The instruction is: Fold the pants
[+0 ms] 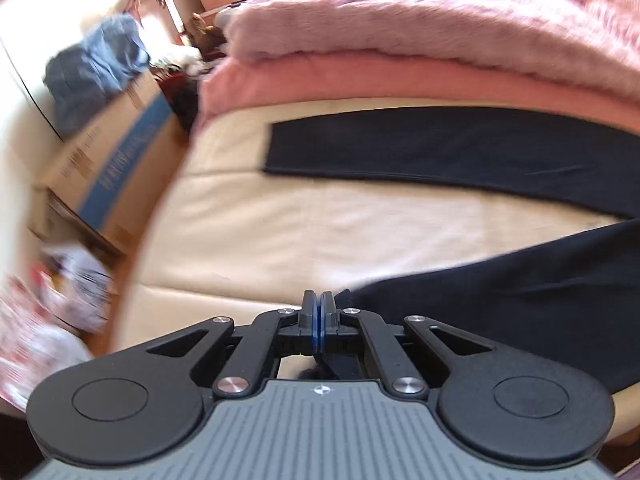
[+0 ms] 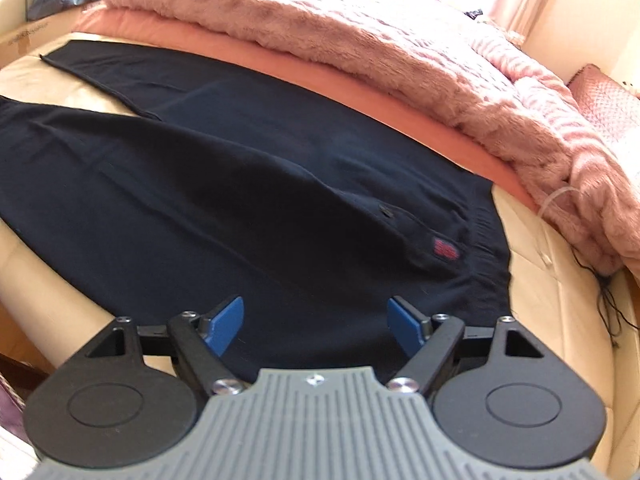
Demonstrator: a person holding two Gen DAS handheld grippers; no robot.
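Bright daylight washes out the upper corners of both fisheye views, edges curve strongly, and the left view's left side smears with motion blur.

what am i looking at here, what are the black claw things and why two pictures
Each picture comes from a camera mounted on a hand-held gripper, a two-finger clamp that a person squeezes; there is no robot arm. The black levers at the bottom of each view are that clamp's own mechanism.

The left wrist view shows the left gripper with its fingers pressed together, pinching the near leg of the dark navy pants. The other leg lies flat further away.

The right wrist view shows the right gripper open, its blue pads spread apart over the pants near the waistband, holding nothing.

The pants lie on a cream bed, with a pink blanket bunched behind them.
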